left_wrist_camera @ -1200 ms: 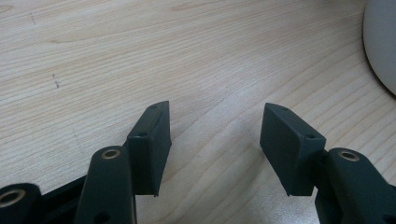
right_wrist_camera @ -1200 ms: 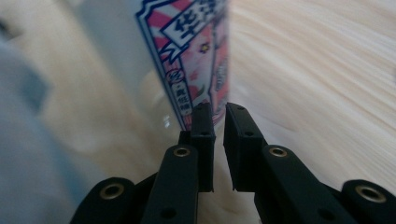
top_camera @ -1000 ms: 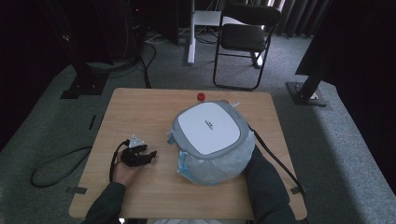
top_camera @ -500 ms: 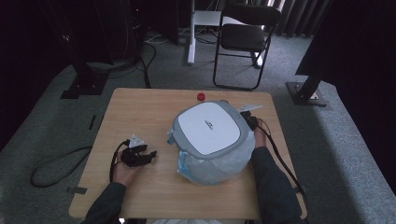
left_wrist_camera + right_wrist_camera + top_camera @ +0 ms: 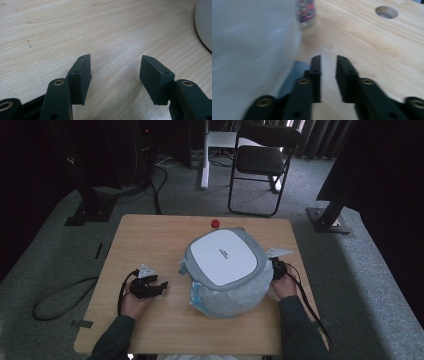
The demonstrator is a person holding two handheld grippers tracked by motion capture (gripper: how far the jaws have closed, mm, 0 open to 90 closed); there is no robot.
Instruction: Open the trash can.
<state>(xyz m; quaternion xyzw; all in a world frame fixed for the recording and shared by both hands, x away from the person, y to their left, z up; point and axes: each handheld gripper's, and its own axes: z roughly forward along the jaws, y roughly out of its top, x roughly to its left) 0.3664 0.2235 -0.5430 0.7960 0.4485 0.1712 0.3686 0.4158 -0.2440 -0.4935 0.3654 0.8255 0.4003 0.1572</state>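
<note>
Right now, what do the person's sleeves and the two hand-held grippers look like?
Both forearms wear dark, greenish-grey long sleeves. The left hand-held gripper is black, carries a grey three-cornered plate on top and trails a black cable. Its two jaws are flat, matte black blocks on arms with brass-coloured rivets. The right hand-held gripper matches: black jaws, brass rivets, a grey plate and a black cable.

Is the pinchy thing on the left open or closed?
Open. The left hand-held gripper has a wide gap between its black jaws, with bare table showing between them.
</note>
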